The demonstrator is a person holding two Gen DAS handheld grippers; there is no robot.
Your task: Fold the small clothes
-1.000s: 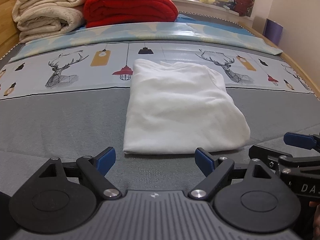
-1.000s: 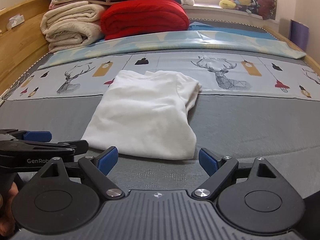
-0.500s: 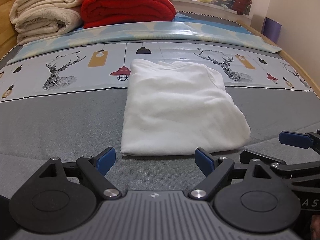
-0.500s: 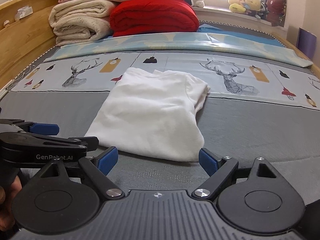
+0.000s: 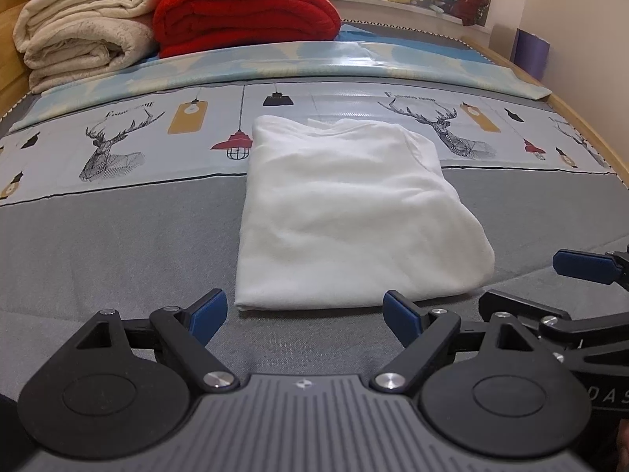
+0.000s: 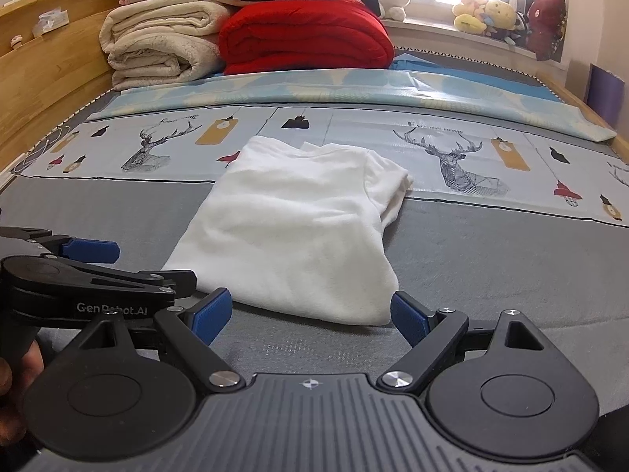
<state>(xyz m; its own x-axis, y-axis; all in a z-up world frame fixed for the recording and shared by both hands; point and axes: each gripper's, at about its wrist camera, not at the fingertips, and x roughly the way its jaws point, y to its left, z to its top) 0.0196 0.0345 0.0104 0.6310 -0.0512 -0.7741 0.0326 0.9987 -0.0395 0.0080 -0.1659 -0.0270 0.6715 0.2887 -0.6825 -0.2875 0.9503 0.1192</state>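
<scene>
A small white shirt (image 5: 346, 216) lies folded into a narrow strip on the grey bed cover; it also shows in the right wrist view (image 6: 298, 232), with a sleeve folded at its far right. My left gripper (image 5: 304, 312) is open and empty, just short of the shirt's near hem. My right gripper (image 6: 310, 314) is open and empty, also just short of the near hem. The right gripper's blue finger pad (image 5: 582, 265) shows at the right edge of the left wrist view. The left gripper's body (image 6: 90, 283) shows at the left of the right wrist view.
A printed sheet with deer and lamps (image 5: 118, 145) lies under the shirt's far end. A folded red blanket (image 5: 243, 11) and cream blankets (image 5: 82, 27) are stacked at the bed's head. A wooden bed rail (image 6: 43, 94) runs along the left. Plush toys (image 6: 491, 15) sit on the windowsill.
Both grippers have shifted slightly, and the right one now views the shirt from a little further right. The shirt has not moved. Both stay open.
</scene>
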